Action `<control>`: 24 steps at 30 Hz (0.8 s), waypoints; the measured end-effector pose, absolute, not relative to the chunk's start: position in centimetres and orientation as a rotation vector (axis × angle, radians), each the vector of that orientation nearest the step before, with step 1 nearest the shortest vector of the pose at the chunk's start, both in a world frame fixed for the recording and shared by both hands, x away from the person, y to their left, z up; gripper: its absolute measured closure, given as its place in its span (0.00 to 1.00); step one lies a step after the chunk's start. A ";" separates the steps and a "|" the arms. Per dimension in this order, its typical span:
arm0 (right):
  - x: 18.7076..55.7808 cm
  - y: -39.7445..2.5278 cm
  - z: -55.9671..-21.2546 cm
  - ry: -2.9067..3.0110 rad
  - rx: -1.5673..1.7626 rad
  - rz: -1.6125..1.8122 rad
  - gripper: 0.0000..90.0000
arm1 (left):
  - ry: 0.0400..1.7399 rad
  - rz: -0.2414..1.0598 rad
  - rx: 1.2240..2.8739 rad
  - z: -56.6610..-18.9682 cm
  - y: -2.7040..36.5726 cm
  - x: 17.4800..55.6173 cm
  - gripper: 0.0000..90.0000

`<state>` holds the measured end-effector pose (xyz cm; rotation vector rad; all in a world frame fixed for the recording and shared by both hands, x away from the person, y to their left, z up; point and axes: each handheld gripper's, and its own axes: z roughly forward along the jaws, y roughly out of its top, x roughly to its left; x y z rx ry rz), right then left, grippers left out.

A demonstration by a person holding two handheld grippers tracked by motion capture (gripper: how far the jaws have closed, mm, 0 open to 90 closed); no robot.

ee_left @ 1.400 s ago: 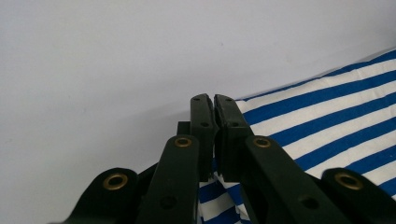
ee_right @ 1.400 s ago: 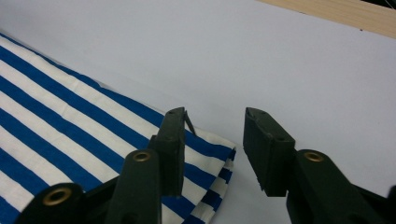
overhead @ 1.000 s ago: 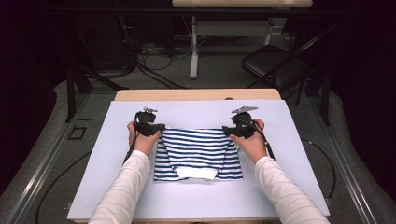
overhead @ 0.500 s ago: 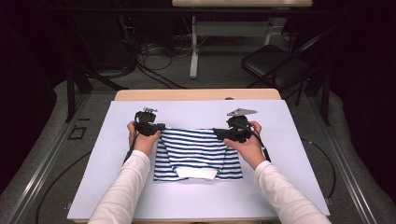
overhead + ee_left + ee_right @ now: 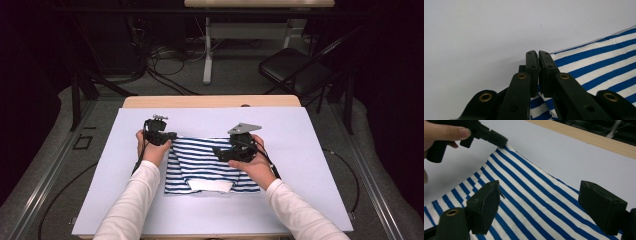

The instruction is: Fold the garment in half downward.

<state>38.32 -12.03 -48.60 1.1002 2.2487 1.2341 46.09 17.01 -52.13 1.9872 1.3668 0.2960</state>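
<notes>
While left gripper [image 5: 167,136] is clamped on the shirt's [image 5: 210,160] far-left corner, right gripper [image 5: 222,152] hangs wide open and empty over the cloth's middle; the free far-right corner lies further right on the desk [image 5: 310,150].
</notes>
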 end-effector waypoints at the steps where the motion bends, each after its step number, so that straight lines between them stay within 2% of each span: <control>1: 38.1 -11.7 -48.6 2.255 1.089 1.235 0.19 | 1.368 0.294 1.990 -52.1 17.0 46.1 0.96; 12: 36.6 -8.1 -49.3 2.312 1.013 1.263 0.18 | 1.359 0.302 2.013 -52.2 17.0 46.1 0.96; 24: 35.5 -6.4 -49.9 2.327 0.966 1.278 0.18 | 1.364 0.290 2.012 -52.5 17.0 46.4 0.96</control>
